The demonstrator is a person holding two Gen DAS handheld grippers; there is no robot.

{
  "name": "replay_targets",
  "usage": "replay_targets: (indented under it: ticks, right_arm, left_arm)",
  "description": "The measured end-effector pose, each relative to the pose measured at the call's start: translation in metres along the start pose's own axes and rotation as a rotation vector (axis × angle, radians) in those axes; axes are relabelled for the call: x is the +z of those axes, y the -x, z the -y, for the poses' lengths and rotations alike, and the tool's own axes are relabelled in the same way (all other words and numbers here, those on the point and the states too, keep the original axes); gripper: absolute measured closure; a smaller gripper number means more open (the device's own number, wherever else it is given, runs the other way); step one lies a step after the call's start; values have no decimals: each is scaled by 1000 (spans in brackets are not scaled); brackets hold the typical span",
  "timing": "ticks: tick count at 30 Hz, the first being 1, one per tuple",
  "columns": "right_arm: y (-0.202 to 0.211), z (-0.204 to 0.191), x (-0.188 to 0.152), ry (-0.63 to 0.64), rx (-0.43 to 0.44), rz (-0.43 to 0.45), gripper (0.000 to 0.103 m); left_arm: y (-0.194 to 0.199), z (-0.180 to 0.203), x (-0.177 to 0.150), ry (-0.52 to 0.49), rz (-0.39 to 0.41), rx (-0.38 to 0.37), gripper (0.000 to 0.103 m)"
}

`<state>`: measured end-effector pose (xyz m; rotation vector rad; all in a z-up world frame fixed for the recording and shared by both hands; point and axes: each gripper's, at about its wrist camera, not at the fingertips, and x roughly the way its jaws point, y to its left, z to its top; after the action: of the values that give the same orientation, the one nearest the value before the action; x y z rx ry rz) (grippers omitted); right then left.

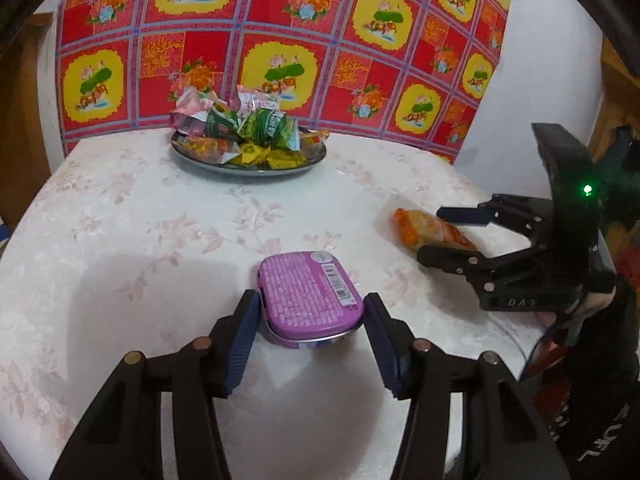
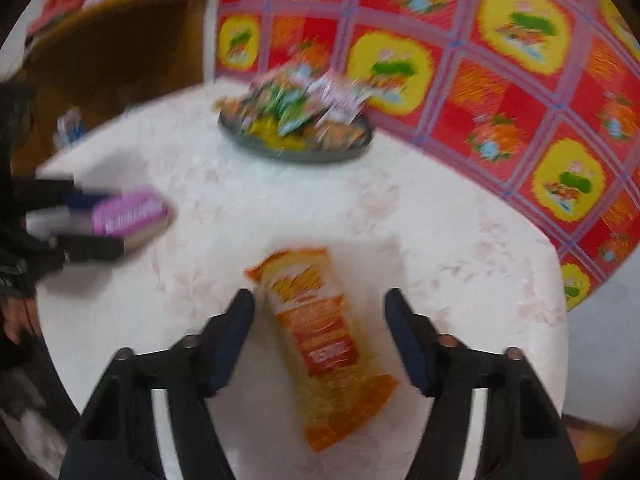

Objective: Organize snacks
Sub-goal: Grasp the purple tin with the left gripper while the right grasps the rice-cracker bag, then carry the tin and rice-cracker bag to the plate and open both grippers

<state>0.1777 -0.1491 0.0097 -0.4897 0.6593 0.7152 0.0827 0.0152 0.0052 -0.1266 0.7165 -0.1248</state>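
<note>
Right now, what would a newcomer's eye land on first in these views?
Probably the loud red-and-yellow floral cloth behind the table, then the metal plate heaped with wrapped snacks at the table's far side. Nearer, a purple tin sits between the left hand-held gripper fingers, and an orange snack packet lies between the right hand-held gripper fingers.

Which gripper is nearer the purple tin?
Left. The left gripper straddles the purple tin, a pad on each side; the right gripper sits apart, around the orange snack packet.

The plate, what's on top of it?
The metal plate holds a heap of wrapped snacks, pink, green, yellow and orange. The heap covers the plate's middle.
</note>
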Motion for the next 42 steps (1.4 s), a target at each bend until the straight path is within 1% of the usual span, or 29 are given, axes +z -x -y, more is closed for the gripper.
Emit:
replay_targets:
  ticks: [1, 2, 4, 6, 8, 9, 11, 12, 15, 16, 19, 22, 23, 24, 25, 28, 32, 35, 39, 42]
  right_arm:
    - [3, 1, 0, -20, 17, 24, 50]
    - [3, 1, 1, -51, 23, 16, 52]
    - [5, -3, 1, -96, -3, 15, 53]
    - [8, -15, 1, -123, -8, 24, 53]
    - [9, -32, 3, -156, -86, 14, 53]
    - [10, -37, 4, -183, -108, 4, 53]
    - [14, -41, 3, -263, -100, -6, 51]
    - [16, -45, 2, -293, -82, -15, 51]
    - [18, -50, 1, -311, -81, -14, 51]
    - [18, -49, 1, -323, -78, -8, 47]
    - [8, -44, 0, -337, -56, -25, 41]
    - [8, -40, -1, -342, -41, -11, 42]
    - [9, -39, -2, -345, -37, -3, 53]
    - [10, -38, -4, -346, -41, 9, 62]
    - [11, -37, -6, -345, -52, 14, 62]
    - [14, -32, -11, -383, -24, 42, 62]
    - [15, -37, -12, -356, -47, 60, 62]
    - [16, -37, -12, -354, -44, 67, 63]
    - [26, -46, -9, -314, -51, 120, 62]
    - [31, -48, -4, -300, -39, 139, 62]
  left_arm:
    - [0, 0, -1, 4, 10, 16, 47]
    - [-1, -1, -1, 8, 21, 27, 47]
    - [-2, 0, -3, 10, 39, 51, 47]
    - [-3, 2, -5, 4, 54, 73, 47]
    - [-4, 4, -5, -9, 61, 88, 47]
    - [-4, 5, -6, -20, 62, 95, 47]
    - [-4, 6, -7, -40, 62, 98, 48]
    - [-4, 6, -7, -40, 63, 96, 48]
    - [-3, 6, -9, -42, 66, 99, 48]
    - [-3, 8, -9, -45, 67, 107, 48]
    - [-3, 11, -11, -61, 70, 135, 48]
    - [-3, 12, -13, -73, 72, 153, 48]
    - [-2, 12, -13, -72, 72, 152, 48]
    - [-2, 11, -13, -69, 71, 151, 48]
    - [-2, 11, -13, -65, 71, 148, 48]
    - [-2, 11, -13, -72, 68, 153, 48]
    - [-2, 12, -14, -76, 71, 161, 48]
    - [-2, 12, -15, -77, 72, 160, 48]
    - [-2, 12, -13, -84, 63, 160, 48]
    - [-1, 11, -11, -72, 58, 167, 48]
